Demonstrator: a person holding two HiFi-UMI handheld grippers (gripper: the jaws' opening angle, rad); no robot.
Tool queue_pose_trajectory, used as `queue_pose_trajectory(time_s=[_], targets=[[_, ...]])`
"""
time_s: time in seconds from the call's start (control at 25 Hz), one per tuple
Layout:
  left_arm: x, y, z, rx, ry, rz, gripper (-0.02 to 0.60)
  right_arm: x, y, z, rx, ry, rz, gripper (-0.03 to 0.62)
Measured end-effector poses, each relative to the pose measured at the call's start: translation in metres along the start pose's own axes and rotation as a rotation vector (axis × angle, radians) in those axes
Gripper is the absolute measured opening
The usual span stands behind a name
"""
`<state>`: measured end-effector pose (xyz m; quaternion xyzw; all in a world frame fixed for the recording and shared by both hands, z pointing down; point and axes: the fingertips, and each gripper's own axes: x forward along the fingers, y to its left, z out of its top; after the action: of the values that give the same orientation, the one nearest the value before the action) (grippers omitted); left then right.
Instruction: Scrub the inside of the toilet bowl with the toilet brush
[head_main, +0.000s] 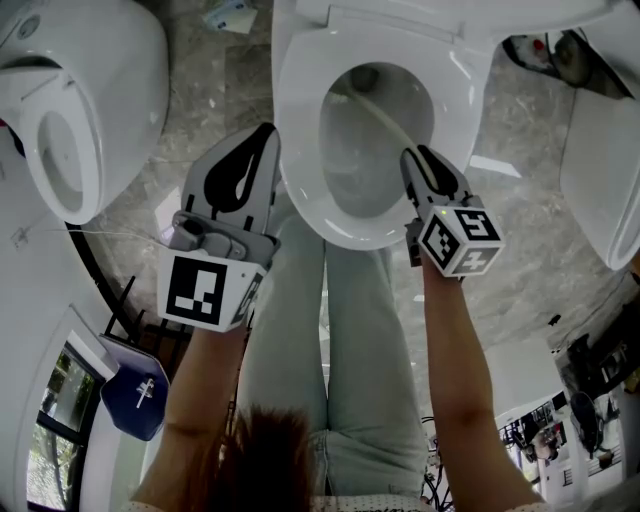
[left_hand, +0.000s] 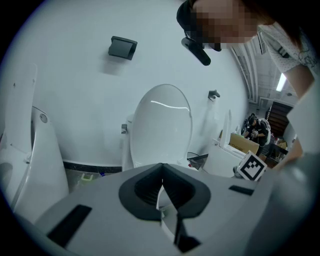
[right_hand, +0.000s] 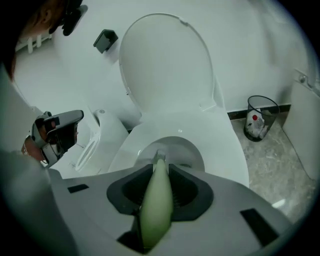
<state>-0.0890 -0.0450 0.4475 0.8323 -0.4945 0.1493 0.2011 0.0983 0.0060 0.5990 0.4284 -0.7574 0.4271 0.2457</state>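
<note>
The white toilet bowl (head_main: 300, 130) stands open ahead of me, with its lid (right_hand: 165, 65) raised. A pale green toilet brush handle (right_hand: 157, 200) runs forward between the jaws of my right gripper (right_hand: 159, 170), which is shut on it. The brush head (right_hand: 160, 156) reaches down into the bowl near the water. In the head view the handle (head_main: 385, 120) slants from the right gripper (head_main: 420, 165) over the right rim into the bowl. My left gripper (head_main: 255, 150) hovers beside the left rim, shut and holding nothing; in its own view the left gripper (left_hand: 161, 185) faces the raised lid (left_hand: 160, 130).
A second white toilet (head_main: 70, 110) stands at the left and another white fixture (head_main: 600, 170) at the right. A wire waste bin (right_hand: 260, 120) sits on the marble floor right of the toilet. The person's legs (head_main: 330, 340) stand in front of the bowl.
</note>
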Motion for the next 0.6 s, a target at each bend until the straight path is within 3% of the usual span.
queue_pose_trajectory(time_s=[0.24,0.6], targets=[[0.0,-0.004,-0.003,-0.004,0.002,-0.005,0.005,-0.003,-0.001,-0.008,-0.037,0.027,0.019,0.107],[-0.001,-0.006,-0.007,-0.014,0.03,-0.011,0.005,-0.014,0.006,-0.023,-0.3,0.134,0.044,0.107]])
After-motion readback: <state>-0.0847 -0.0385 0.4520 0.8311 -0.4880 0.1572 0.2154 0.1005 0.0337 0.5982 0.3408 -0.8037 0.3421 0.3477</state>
